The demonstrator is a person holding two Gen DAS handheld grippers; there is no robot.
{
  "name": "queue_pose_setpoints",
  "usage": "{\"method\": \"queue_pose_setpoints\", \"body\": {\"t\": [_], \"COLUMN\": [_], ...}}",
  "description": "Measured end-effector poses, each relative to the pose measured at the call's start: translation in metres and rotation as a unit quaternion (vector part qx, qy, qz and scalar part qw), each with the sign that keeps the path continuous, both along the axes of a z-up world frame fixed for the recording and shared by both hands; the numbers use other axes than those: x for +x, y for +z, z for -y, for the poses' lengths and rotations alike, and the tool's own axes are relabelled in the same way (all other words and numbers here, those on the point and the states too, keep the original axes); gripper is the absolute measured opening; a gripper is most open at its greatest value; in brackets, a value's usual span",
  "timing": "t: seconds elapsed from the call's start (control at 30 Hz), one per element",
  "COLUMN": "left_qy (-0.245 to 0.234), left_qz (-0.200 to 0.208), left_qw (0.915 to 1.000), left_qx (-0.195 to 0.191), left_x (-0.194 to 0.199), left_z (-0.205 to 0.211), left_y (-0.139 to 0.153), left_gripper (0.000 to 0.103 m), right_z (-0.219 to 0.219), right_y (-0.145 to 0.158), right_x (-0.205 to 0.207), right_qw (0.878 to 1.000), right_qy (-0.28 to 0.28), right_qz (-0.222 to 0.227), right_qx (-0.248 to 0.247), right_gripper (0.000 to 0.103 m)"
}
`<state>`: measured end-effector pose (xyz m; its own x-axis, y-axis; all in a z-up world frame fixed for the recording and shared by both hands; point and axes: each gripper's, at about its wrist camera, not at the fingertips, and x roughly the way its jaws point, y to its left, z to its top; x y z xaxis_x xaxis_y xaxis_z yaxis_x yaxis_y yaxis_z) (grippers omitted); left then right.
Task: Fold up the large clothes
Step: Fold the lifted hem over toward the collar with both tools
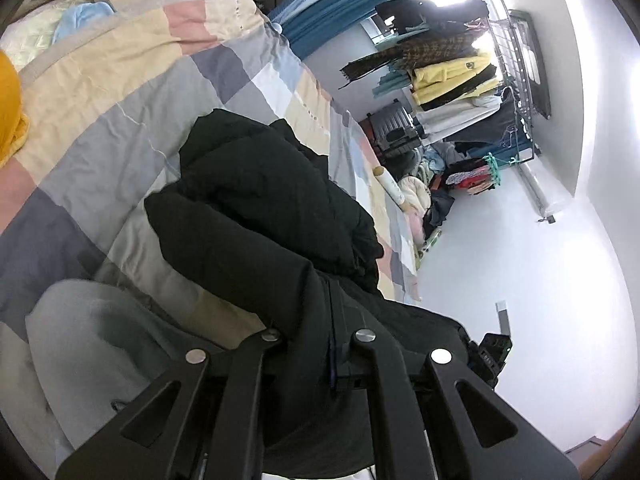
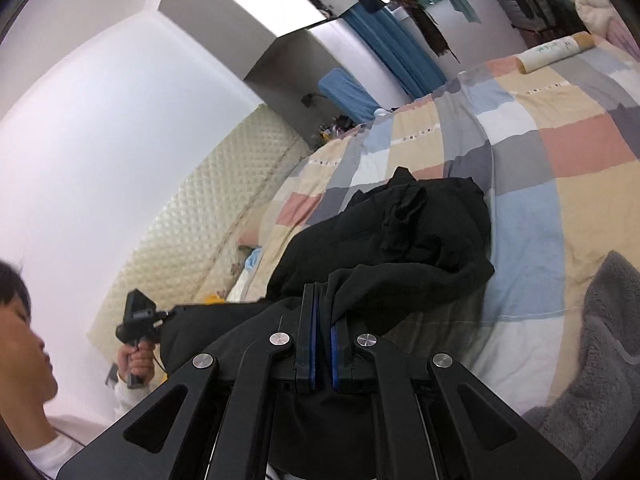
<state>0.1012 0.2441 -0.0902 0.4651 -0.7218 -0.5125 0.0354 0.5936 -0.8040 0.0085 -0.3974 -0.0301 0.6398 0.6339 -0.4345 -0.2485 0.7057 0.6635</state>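
A large black padded coat (image 1: 260, 200) lies bunched on the checked quilt (image 1: 120, 92) of a bed. My left gripper (image 1: 320, 340) is shut on a fold of the coat, and the black cloth drapes over its fingers and hides most of them. In the right wrist view the coat (image 2: 424, 224) stretches from the quilt (image 2: 560, 148) up to my right gripper (image 2: 323, 320), whose blue pads (image 2: 313, 344) are shut on its edge. The left gripper (image 2: 164, 315) shows at the far left in a person's hand, with the coat's other end pulled taut into it.
A grey fleece garment (image 1: 92, 344) lies on the bed beside the coat, also seen as grey fleece (image 2: 600, 360). A cardboard roll (image 2: 556, 50) rests at the bed's far edge. A yellow cloth (image 1: 8, 112) lies near the pillows. A clothes rack (image 1: 460, 76) stands against the wall.
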Motion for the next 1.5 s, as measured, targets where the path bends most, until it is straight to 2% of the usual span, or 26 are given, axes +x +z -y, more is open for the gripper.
{"method": "queue_pose_setpoints", "body": {"t": [0.07, 0.17, 0.33, 0.4, 0.47, 0.63, 0.67, 0.77, 0.87, 0.97, 1.13, 1.23, 1.33, 1.4, 1.5], "left_qy": [0.001, 0.042, 0.051, 0.056, 0.085, 0.109, 0.115, 0.123, 0.126, 0.134, 0.127, 0.122, 0.119, 0.118, 0.112], "left_qz": [0.0, 0.018, 0.044, 0.052, 0.054, 0.06, 0.06, 0.049, 0.044, 0.019, -0.011, -0.023, -0.032, -0.037, -0.051], "left_qw": [1.0, 0.9989, 0.9973, 0.996, 0.9935, 0.987, 0.9838, 0.9787, 0.9688, 0.9661, 0.9551, 0.9511, 0.9504, 0.9526, 0.9605], "left_qx": [0.0, 0.012, 0.029, 0.046, 0.054, 0.101, 0.123, 0.157, 0.209, 0.22, 0.268, 0.283, 0.286, 0.278, 0.249], "left_x": [0.012, 0.024, 0.062, 0.079, 0.095, 0.163, 0.181, 0.215, 0.246, 0.271, 0.313, 0.327, 0.332, 0.333, 0.329], "left_z": [-0.002, -0.008, -0.003, -0.001, 0.0, 0.015, 0.021, 0.033, 0.047, 0.053, 0.068, 0.076, 0.08, 0.078, 0.071], "left_y": [-0.001, 0.004, 0.017, 0.021, 0.022, 0.021, 0.02, 0.01, -0.004, -0.023, -0.057, -0.072, -0.088, -0.091, -0.095], "left_gripper": [0.007, 0.008, 0.007, 0.008, 0.008, 0.01, 0.011, 0.012, 0.014, 0.014, 0.015, 0.015, 0.015, 0.015, 0.016], "right_z": [0.004, 0.004, 0.006, 0.01, 0.014, 0.018, 0.02, 0.024, 0.026, 0.026, 0.025, 0.023, 0.023, 0.025, 0.03], "right_y": [-0.001, 0.005, 0.019, 0.019, 0.019, 0.017, 0.013, -0.005, -0.029, -0.054, -0.095, -0.117, -0.139, -0.149, -0.155], "right_x": [0.012, 0.028, 0.062, 0.081, 0.11, 0.181, 0.197, 0.244, 0.282, 0.315, 0.35, 0.367, 0.376, 0.376, 0.37], "right_qw": [1.0, 1.0, 0.999, 0.999, 0.999, 0.998, 0.997, 0.993, 0.988, 0.982, 0.975, 0.972, 0.97, 0.97, 0.971], "right_qy": [-0.004, 0.002, -0.01, -0.017, -0.027, -0.063, -0.074, -0.106, -0.128, -0.142, -0.149, -0.147, -0.146, -0.146, -0.14], "right_qz": [0.0, 0.011, 0.036, 0.032, 0.021, -0.011, -0.022, -0.06, -0.09, -0.118, -0.158, -0.174, -0.188, -0.195, -0.194], "right_qx": [0.007, 0.008, 0.023, 0.027, 0.034, 0.007, 0.004, -0.004, -0.015, -0.033, -0.052, -0.061, -0.048, -0.029, 0.013], "right_gripper": [0.003, 0.003, 0.003, 0.003, 0.003, 0.003, 0.003, 0.003, 0.003, 0.003, 0.002, 0.002, 0.002, 0.003, 0.006]}}
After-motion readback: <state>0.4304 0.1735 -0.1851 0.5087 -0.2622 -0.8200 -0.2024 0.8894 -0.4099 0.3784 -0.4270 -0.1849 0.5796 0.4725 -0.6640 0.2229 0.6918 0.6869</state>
